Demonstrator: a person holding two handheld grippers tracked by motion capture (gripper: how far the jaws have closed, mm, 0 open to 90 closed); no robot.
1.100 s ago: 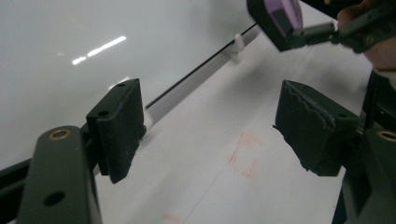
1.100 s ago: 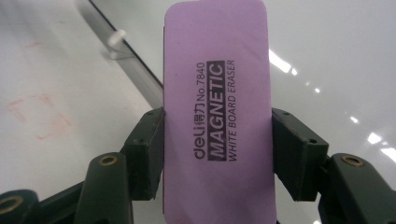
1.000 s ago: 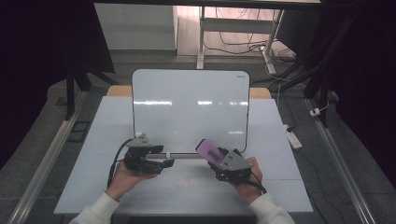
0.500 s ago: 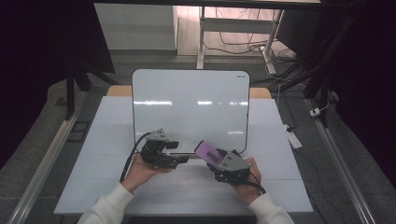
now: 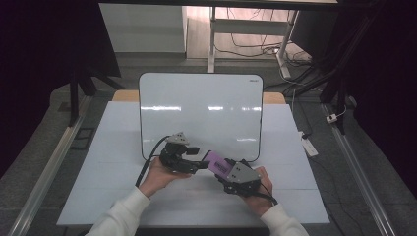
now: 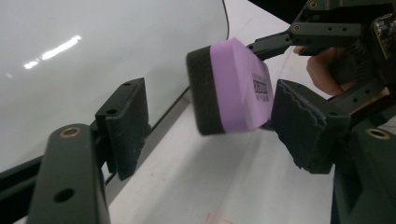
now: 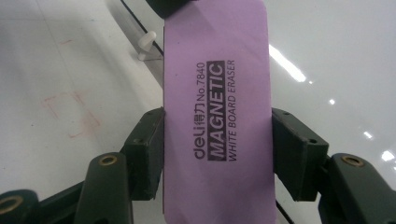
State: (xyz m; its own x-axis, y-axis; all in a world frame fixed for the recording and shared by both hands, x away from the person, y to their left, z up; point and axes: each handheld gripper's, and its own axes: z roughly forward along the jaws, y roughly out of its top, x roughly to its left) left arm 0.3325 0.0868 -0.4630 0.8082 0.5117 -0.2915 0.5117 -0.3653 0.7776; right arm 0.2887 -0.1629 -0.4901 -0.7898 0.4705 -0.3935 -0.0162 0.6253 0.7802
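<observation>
The left gripper (image 5: 196,164) is sliding in across the table toward the right gripper (image 5: 220,168); a second ago it was sitting well to the left, now its tips are right at the eraser (image 5: 216,162). Its jaws have just been closing a little but are standing apart, and in the left gripper view the eraser (image 6: 233,88) is hanging between them with no pad pressing on it. The right gripper (image 7: 217,149) is staying put, jaws clamping the purple eraser (image 7: 217,70) by its long sides, label up. The eraser is sitting low over the table, just in front of the whiteboard's lower edge. This is looking like a handover getting started, the left side still needing to close on the free end.

The white table (image 5: 295,147) is carrying a clean whiteboard (image 5: 196,103) propped upright at the back, glare streaks on it. Faint reddish marks (image 7: 74,114) are showing on the tabletop. The room around is dark, with cables (image 5: 255,44) and metal table legs (image 5: 212,39) on the floor behind.
</observation>
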